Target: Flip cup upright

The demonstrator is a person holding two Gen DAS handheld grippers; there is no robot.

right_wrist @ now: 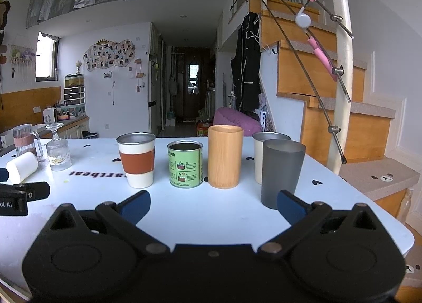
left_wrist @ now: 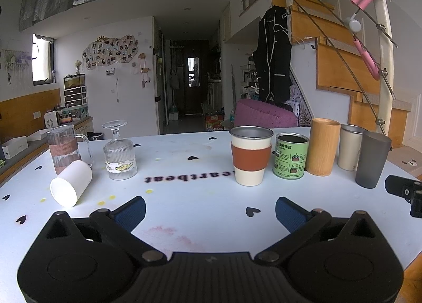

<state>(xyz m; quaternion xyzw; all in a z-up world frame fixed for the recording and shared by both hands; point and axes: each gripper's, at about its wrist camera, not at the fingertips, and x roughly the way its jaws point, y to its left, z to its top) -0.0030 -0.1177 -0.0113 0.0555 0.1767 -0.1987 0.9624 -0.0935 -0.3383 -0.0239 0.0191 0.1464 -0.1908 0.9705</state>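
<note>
A white cup [left_wrist: 70, 183] lies on its side at the left of the white table [left_wrist: 200, 197], its flat base toward me. It also shows in the right wrist view [right_wrist: 22, 166] at far left. My left gripper [left_wrist: 210, 210] is open and empty, low over the table, right of and nearer than the cup. My right gripper [right_wrist: 213, 204] is open and empty, in front of the row of upright cups. Part of the right gripper shows at the right edge of the left wrist view [left_wrist: 406, 193].
Standing in a row: a white cup with a brown sleeve [left_wrist: 250, 155], a green tin [left_wrist: 290, 155], a wooden cup [left_wrist: 323, 146], a cream steel cup [left_wrist: 350, 150], a grey tumbler [left_wrist: 372, 161]. A glass mug [left_wrist: 64, 147] and an inverted glass [left_wrist: 119, 154] stand behind the white cup.
</note>
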